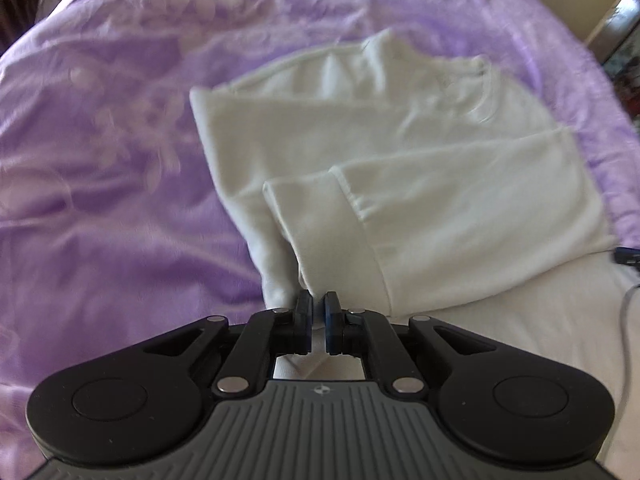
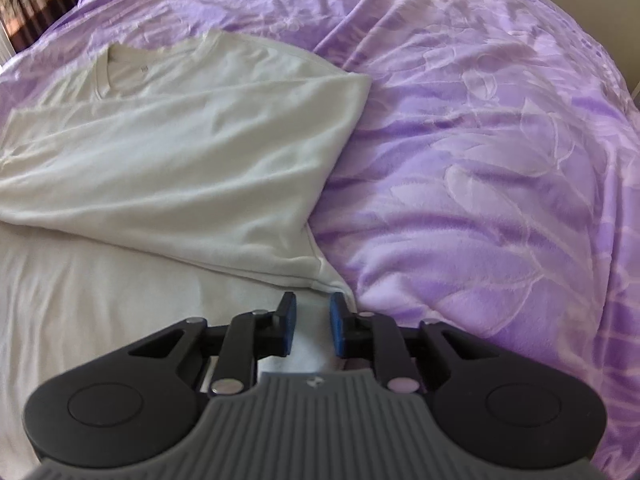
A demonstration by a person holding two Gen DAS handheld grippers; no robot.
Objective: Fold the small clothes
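A: Looking down both wrist cams at a bed: a cream-white, soft knit cotton T-shirt (image 1: 400, 152) lies partly folded on a lilac plush blanket w/ embossed leaf pattern (image 1: 100, 160). Its near hem runs onto a plain white bedsheet (image 2: 80, 300).

B: Where's each gripper?

A: Left gripper (image 1: 318, 312) sits at the shirt's near left corner, black fingers (image 1: 304, 316) w/ blue pads pressed nearly together, pinching a fold of the hem fabric between them. Right gripper (image 2: 312, 312) is at the near right corner; its fingers (image 2: 286, 316) show a narrow gap w/ white cloth in it. Looks like a pinch on the hem corner, but whether the pads truly bite the cloth isn't plain from this view.

B: How will the shirt handle?

A: My judgement: v. light, limp, no stiffness. It'll droop and stretch from whatever point is held, and the folded-in sleeve (image 1: 460, 176) on top could slide open if lifted fast. Not fragile, not slippery; the plush blanket prob. drags on it a bit.

B: Best hold?

A: The two hem corners, through all layers, one per gripper, so the bottom edge stays straight when carried toward the collar (image 2: 120, 68). Keep the edge taut btw the hands, lift low.
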